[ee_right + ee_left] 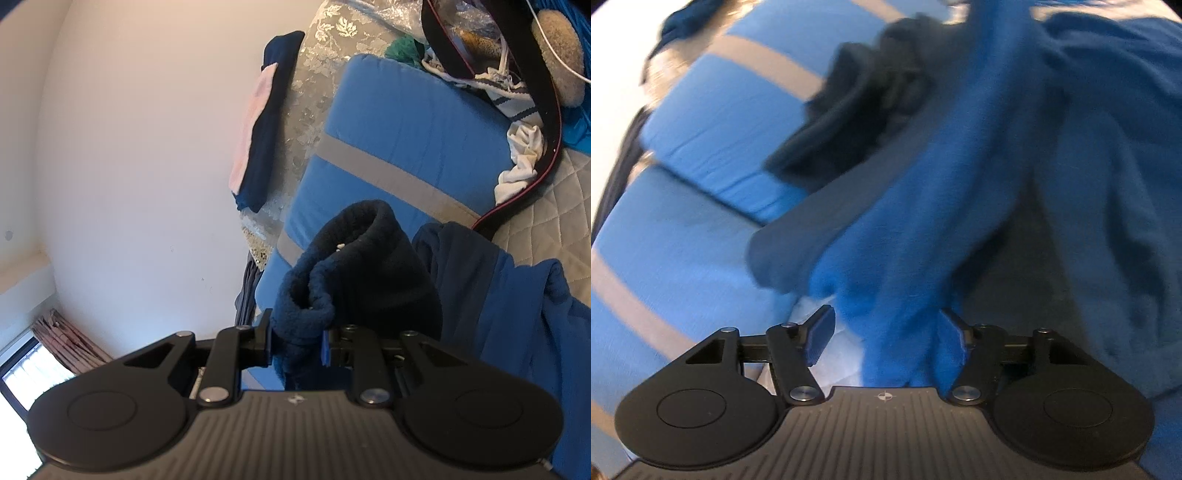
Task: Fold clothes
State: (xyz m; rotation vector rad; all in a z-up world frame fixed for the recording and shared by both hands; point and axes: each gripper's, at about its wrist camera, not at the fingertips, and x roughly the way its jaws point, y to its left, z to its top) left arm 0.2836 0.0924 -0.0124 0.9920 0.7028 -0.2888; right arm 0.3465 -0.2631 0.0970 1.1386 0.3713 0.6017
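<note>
Left claw point(886, 332) half open, blue cloth point(923, 221) between its jaws.
Right claw point(297, 341) grips a navy cuff point(351, 266); striped cushion point(406, 122) behind, upper right.

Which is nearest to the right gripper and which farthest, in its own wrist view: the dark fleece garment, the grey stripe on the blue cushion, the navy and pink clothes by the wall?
1. Dark fleece garment: clamped in the right gripper.
2. Grey stripe: beyond it, on the blue cushion.
3. Navy and pink clothes: farthest, upper left by the wall.
</note>
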